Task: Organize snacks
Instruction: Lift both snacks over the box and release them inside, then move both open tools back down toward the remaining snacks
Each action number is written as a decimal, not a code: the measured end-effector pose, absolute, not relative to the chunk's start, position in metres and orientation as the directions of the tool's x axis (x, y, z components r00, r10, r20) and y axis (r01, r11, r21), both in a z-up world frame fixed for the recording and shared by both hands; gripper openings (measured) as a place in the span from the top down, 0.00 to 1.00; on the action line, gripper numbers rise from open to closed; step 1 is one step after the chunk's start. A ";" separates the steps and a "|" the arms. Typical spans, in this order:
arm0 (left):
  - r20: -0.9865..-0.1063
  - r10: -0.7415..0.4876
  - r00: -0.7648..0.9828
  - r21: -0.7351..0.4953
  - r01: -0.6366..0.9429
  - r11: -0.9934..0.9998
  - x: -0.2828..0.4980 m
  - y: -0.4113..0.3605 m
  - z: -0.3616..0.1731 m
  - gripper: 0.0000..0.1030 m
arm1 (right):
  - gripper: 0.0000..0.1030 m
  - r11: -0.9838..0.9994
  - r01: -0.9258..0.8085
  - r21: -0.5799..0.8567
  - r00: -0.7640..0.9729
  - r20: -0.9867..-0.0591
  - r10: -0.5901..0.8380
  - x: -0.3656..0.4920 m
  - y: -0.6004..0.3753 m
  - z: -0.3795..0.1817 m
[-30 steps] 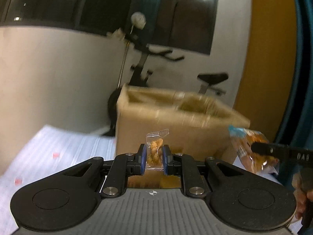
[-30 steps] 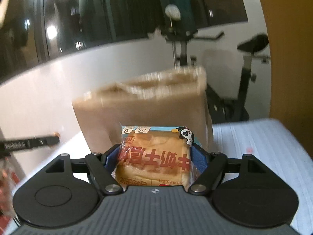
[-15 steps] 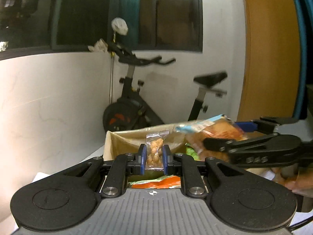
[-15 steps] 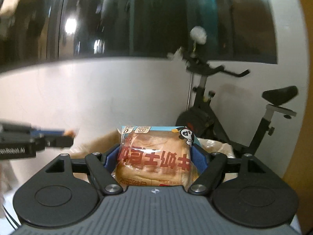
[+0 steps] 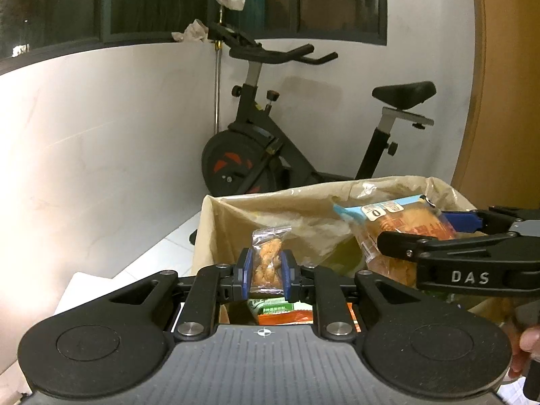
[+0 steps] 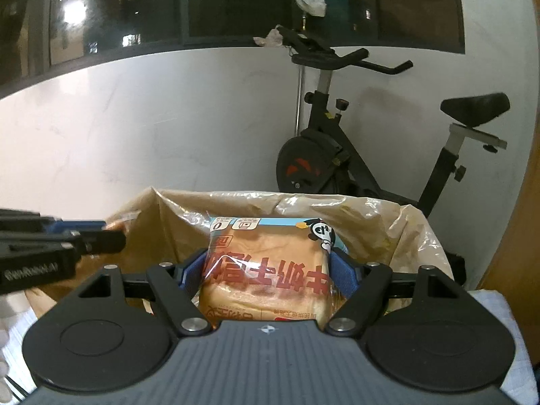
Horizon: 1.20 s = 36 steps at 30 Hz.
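My left gripper [image 5: 266, 275] is shut on a small clear bag of fried snacks [image 5: 267, 261] and holds it over the open cardboard box [image 5: 236, 209] lined with plastic. My right gripper [image 6: 268, 275] is shut on a packaged toast bread [image 6: 266, 266] with red lettering, also above the box [image 6: 418, 236]. In the left wrist view the bread [image 5: 401, 226] and the right gripper [image 5: 435, 236] show at the right over the box. The left gripper [image 6: 84, 234] shows at the left of the right wrist view. Green and orange packets [image 5: 280, 310] lie inside the box.
A black exercise bike [image 5: 266, 141] stands behind the box against the white wall; it also shows in the right wrist view [image 6: 341, 155]. A white cloth surface [image 6: 496, 307] lies under the box. An orange panel [image 5: 506, 84] is at the right.
Both grippers have risen and moved forward from in front of the box's side to above its open top. Each still holds its snack.
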<state>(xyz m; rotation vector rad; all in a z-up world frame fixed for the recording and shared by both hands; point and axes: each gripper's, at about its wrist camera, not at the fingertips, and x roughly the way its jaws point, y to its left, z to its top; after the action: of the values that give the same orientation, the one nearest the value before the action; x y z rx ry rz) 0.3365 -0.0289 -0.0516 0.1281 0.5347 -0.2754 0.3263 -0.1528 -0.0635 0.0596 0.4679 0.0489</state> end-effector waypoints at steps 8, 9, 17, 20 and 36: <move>-0.510 -0.198 0.837 0.054 0.261 0.964 0.324 -0.022 -0.045 0.46 | 0.15 0.988 -0.045 0.147 0.897 -0.430 0.105 0.319 -0.166 -0.057; -0.508 -0.194 0.839 0.058 0.258 0.964 0.323 -0.021 -0.044 0.46 | 0.15 0.987 -0.055 0.154 0.901 -0.418 0.115 0.316 -0.166 -0.056; -0.481 -0.193 0.855 0.051 0.247 0.968 0.303 -0.008 -0.032 0.38 | 0.15 0.985 -0.100 0.142 0.905 -0.399 0.149 0.294 -0.162 -0.048; -0.472 -0.200 0.858 0.053 0.254 0.966 0.291 -0.001 -0.029 0.36 | 0.15 0.985 -0.129 0.114 0.907 -0.389 0.164 0.280 -0.159 -0.047; -0.503 -0.241 0.830 -0.015 0.271 0.963 0.203 0.054 -0.059 0.32 | 0.15 0.969 -0.242 0.057 0.924 -0.293 0.248 0.169 -0.159 -0.064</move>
<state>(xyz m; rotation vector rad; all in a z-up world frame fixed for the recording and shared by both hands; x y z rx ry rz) 0.2031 0.0541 -0.0591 0.0583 0.5263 -0.2717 0.1687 -0.1589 -0.0640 0.0199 0.3031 0.2511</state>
